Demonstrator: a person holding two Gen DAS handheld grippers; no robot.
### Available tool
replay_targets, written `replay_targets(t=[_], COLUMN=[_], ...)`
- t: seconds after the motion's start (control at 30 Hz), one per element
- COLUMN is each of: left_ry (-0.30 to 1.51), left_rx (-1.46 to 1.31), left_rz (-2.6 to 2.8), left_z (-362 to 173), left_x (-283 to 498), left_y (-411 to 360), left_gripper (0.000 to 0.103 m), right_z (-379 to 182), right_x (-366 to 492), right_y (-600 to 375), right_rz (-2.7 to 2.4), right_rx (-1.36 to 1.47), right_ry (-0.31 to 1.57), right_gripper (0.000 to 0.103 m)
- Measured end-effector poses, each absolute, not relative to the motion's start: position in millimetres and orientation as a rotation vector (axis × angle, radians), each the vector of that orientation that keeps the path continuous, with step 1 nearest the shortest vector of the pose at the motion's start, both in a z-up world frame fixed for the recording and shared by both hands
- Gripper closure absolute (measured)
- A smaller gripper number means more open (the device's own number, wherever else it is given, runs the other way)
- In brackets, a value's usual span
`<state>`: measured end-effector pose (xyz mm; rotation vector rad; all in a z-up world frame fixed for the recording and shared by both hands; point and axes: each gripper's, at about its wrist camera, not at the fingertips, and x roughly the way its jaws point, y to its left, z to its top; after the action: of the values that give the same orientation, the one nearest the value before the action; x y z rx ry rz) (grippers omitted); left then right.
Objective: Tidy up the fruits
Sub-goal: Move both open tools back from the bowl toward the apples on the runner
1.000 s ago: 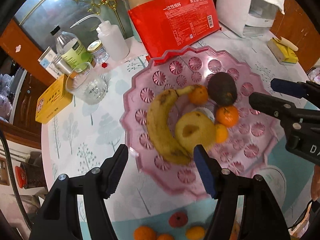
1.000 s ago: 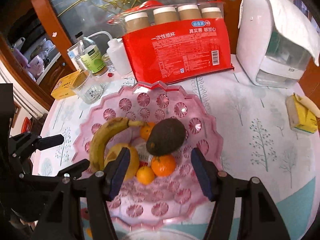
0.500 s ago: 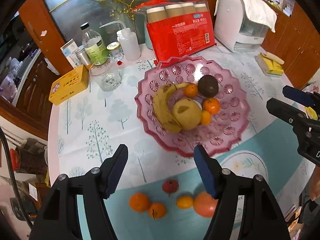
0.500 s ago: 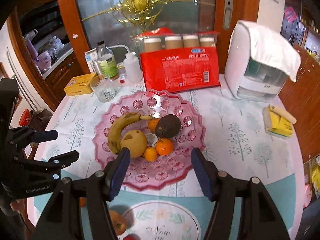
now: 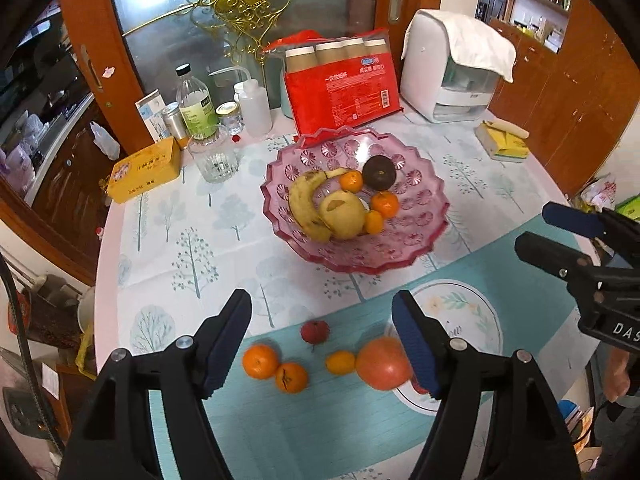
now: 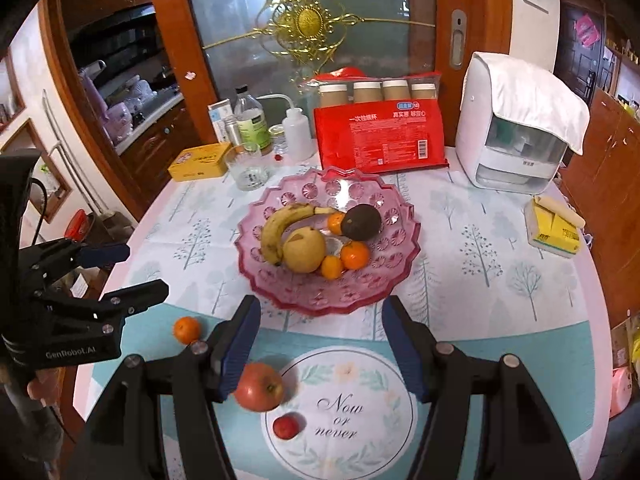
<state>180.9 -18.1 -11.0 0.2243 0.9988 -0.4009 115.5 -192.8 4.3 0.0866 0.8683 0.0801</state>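
A pink scalloped fruit bowl (image 5: 416, 256) (image 6: 400, 280) holds a banana (image 5: 304, 208), a pear (image 5: 344, 212), a dark avocado (image 5: 379, 174) and three small oranges. On the teal mat in front lie an apple (image 5: 382, 364) (image 6: 259, 386), two oranges (image 5: 260, 361), a small orange (image 5: 340, 362), a small red fruit (image 5: 315, 331) and another small red fruit (image 6: 286, 426). My left gripper (image 5: 322, 338) is open and empty above the loose fruit. My right gripper (image 6: 320, 344) is open and empty, held above the table in front of the bowl.
At the back stand a red pack of paper cups (image 5: 344, 88), a white appliance (image 5: 452, 76), bottles (image 5: 196, 108), a glass (image 5: 212, 156) and a yellow tin (image 5: 144, 170). A yellow tissue pack (image 5: 502, 142) lies at the right. The round table's edge curves left.
Both grippers have pulled back and up from the bowl. The loose fruit on the teal mat has come into view. Both stay open.
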Motion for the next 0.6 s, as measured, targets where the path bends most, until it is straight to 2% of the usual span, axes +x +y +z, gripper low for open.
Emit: replay_targets(t=[0.27, 0.6], left_ry=[0.969, 1.028], left_rx=[0.239, 0.292], left_rz=[-0.396, -0.468], left_z=[-31, -92], left_x=[144, 111], left_y=[-19, -31], left_gripper=[0.031, 0.031], right_z=[-14, -65], right_x=[86, 61], right_y=[-181, -175], right_rz=[0.073, 0.056], right_rx=[0.041, 0.069], right_ry=[0.876, 0.933], right_gripper=[0.039, 0.039])
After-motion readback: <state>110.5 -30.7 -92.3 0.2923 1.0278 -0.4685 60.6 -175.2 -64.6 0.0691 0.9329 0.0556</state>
